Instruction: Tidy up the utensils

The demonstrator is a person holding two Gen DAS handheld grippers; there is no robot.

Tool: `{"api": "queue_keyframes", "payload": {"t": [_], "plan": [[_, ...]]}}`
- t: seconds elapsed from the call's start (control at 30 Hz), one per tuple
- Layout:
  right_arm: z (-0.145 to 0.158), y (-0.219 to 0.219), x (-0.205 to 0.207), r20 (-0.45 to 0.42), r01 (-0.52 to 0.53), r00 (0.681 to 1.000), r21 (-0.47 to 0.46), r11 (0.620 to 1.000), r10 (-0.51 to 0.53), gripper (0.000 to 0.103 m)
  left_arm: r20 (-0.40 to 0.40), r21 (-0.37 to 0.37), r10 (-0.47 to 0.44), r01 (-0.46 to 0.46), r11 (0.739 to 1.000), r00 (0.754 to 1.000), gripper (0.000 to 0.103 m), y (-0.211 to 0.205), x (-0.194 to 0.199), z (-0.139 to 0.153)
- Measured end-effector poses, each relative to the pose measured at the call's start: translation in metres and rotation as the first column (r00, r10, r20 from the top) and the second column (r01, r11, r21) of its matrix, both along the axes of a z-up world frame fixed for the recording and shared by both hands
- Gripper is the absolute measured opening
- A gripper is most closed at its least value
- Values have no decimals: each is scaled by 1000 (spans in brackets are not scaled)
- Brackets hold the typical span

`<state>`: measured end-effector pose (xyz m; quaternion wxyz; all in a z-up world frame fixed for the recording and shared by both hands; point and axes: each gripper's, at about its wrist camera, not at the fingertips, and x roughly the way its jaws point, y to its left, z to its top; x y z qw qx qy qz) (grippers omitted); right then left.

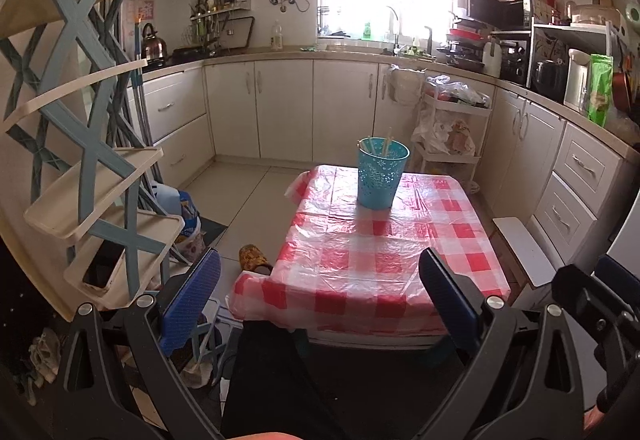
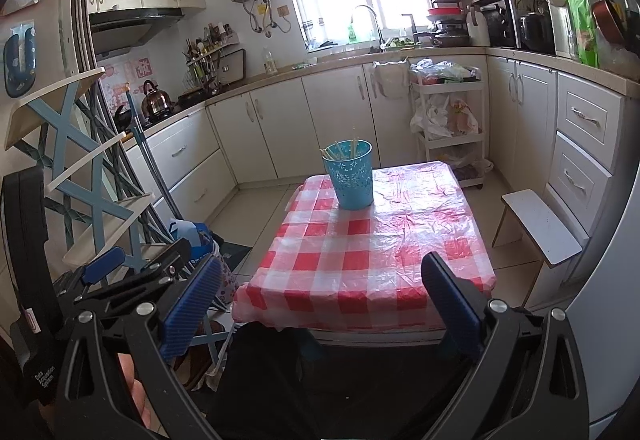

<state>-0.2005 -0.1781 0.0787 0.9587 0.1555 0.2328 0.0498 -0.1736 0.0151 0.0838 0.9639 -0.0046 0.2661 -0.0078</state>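
Note:
A turquoise perforated holder (image 1: 382,173) (image 2: 353,174) stands upright near the far edge of a small table with a red-and-white checked cover (image 1: 372,260) (image 2: 372,252). Several pale chopsticks (image 1: 386,146) (image 2: 340,150) stick up out of it. My left gripper (image 1: 320,296) is open, held back from the table's near edge, with nothing between its blue pads. My right gripper (image 2: 324,300) is also open and empty, equally far back. In the right wrist view the left gripper (image 2: 132,272) shows at the lower left.
A blue-and-cream tiered rack (image 1: 92,160) (image 2: 80,168) stands close on the left. A white stool (image 2: 536,224) sits right of the table, a white trolley (image 2: 448,120) behind it. Cabinets and counters line the walls. A person's dark trouser leg (image 1: 272,380) is below the table's near edge.

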Motion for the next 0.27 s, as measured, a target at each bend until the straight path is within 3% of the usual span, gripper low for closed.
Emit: {"api": "queue_keyframes", "payload": {"t": [0.27], "plan": [[1, -5, -1, 8, 6, 1000, 0, 1000, -6, 96, -69, -65, -15, 11, 998, 997, 95, 6, 6, -4]]}}
